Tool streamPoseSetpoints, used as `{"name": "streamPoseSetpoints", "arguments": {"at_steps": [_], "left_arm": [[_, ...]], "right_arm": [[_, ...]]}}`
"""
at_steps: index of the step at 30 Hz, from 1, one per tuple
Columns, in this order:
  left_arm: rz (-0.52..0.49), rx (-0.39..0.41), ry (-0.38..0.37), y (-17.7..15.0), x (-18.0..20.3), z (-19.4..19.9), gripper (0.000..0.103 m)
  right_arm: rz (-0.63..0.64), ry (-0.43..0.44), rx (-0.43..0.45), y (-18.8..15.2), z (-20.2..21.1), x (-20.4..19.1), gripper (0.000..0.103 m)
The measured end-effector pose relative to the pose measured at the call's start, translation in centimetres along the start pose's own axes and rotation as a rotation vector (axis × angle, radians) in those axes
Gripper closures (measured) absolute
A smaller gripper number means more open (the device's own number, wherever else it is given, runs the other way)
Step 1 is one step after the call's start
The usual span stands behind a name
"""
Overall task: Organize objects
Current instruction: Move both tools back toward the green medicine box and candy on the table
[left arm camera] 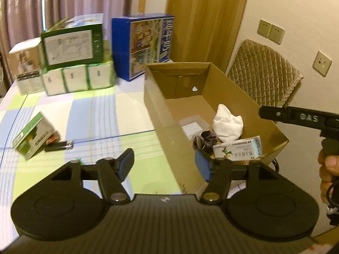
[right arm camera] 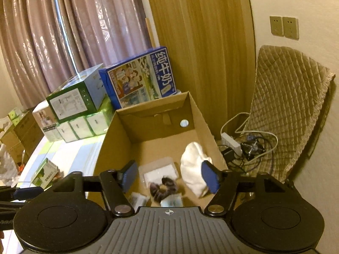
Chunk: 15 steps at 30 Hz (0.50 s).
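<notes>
An open cardboard box point(left arm camera: 156, 114) point(right arm camera: 110, 139) stands on the table and holds a white cloth bundle point(left arm camera: 227, 122) point(right arm camera: 193, 169), a dark scrunchie point(left arm camera: 206, 140) point(right arm camera: 163, 187), a clear plastic case point(left arm camera: 193, 127) point(right arm camera: 159, 170) and a white medicine carton point(left arm camera: 238, 148) point(right arm camera: 171, 201). My left gripper point(left arm camera: 165, 165) hovers open at the box's near left wall, empty. My right gripper point(right arm camera: 169, 177) is open above the box's contents, holding nothing. On the tablecloth to the left lie a green-and-white small box point(left arm camera: 34, 136) point(right arm camera: 44, 172) and a black stick-shaped object point(left arm camera: 59, 145).
Stacked green and white cartons point(left arm camera: 72, 59) point(right arm camera: 76, 110) and a blue milk carton point(left arm camera: 144, 44) point(right arm camera: 139, 80) line the table's far side. A quilted chair back point(left arm camera: 262, 74) point(right arm camera: 286, 110) and a power strip with cables point(right arm camera: 237, 146) are right of the box. Curtains hang behind.
</notes>
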<state>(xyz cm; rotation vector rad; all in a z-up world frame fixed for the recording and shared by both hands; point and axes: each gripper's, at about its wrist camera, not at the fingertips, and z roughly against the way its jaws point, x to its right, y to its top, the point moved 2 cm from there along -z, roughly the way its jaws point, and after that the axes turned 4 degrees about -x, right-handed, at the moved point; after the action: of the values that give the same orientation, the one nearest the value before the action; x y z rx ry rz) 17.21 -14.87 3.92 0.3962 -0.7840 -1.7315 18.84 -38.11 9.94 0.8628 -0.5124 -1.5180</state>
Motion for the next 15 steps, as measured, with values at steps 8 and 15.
{"name": "streamPoseSetpoints", "arguments": {"at_steps": [8,15], "left_arm": [[0.033,-0.002,0.038,-2.2,-2.2,3.1,0.037],[0.060,0.002,0.044,-3.8,-3.5,5.9,0.024]], "right_arm": [[-0.011,0.016,-0.016,-1.7,3.5,-2.5,0.022],[0.020,0.034,-0.045,-3.2,5.5,-6.1,0.013]]}}
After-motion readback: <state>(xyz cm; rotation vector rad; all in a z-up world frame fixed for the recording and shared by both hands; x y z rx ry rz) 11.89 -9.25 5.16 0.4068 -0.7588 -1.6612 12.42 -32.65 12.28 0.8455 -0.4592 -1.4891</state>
